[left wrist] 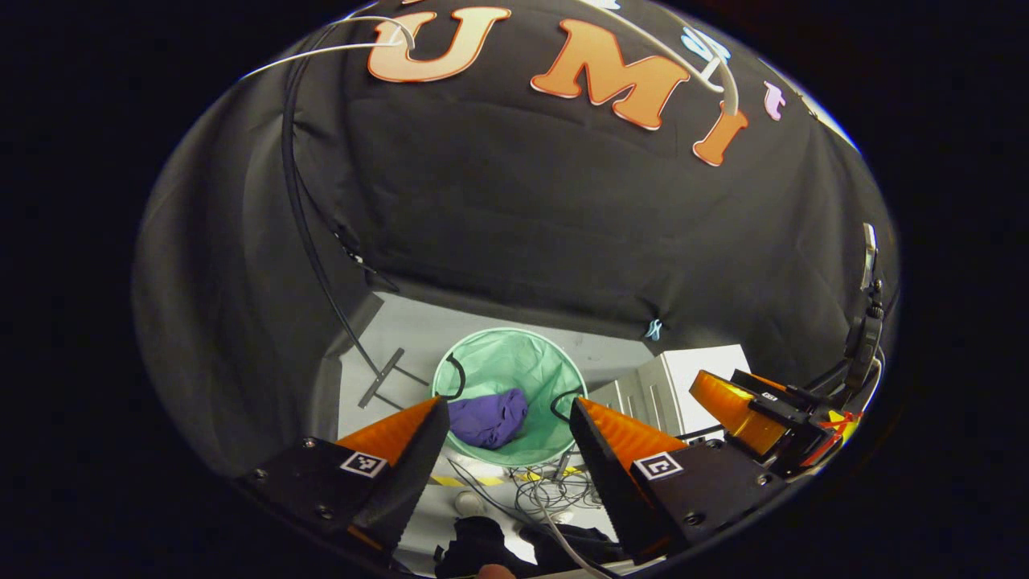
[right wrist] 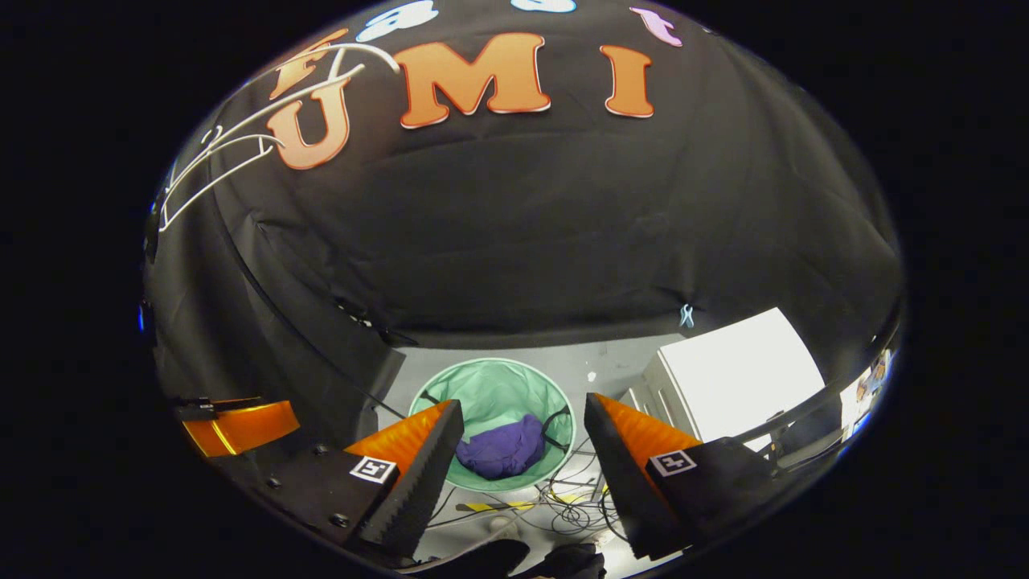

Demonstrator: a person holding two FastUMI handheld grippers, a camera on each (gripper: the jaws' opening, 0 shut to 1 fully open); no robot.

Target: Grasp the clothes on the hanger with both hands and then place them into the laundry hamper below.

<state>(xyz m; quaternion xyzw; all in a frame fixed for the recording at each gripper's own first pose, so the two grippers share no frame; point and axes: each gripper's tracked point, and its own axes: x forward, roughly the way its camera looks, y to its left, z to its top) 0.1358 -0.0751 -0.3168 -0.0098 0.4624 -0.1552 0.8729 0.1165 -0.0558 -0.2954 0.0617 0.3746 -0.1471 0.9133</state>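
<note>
Item: purple clothes (left wrist: 489, 418), bunched inside the green laundry hamper (left wrist: 482, 366) on the floor, evidently delivered; directly above the hamper, left hand-held gripper (left wrist: 508, 422) and right hand-held gripper (right wrist: 522, 426) hang with fingers apart, gripping nothing.

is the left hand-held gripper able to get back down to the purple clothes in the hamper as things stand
Probably yes: the left hand-held gripper is open above the green hamper, whose mouth is uncovered, with the purple clothes lying exposed inside and nothing between them.
</note>
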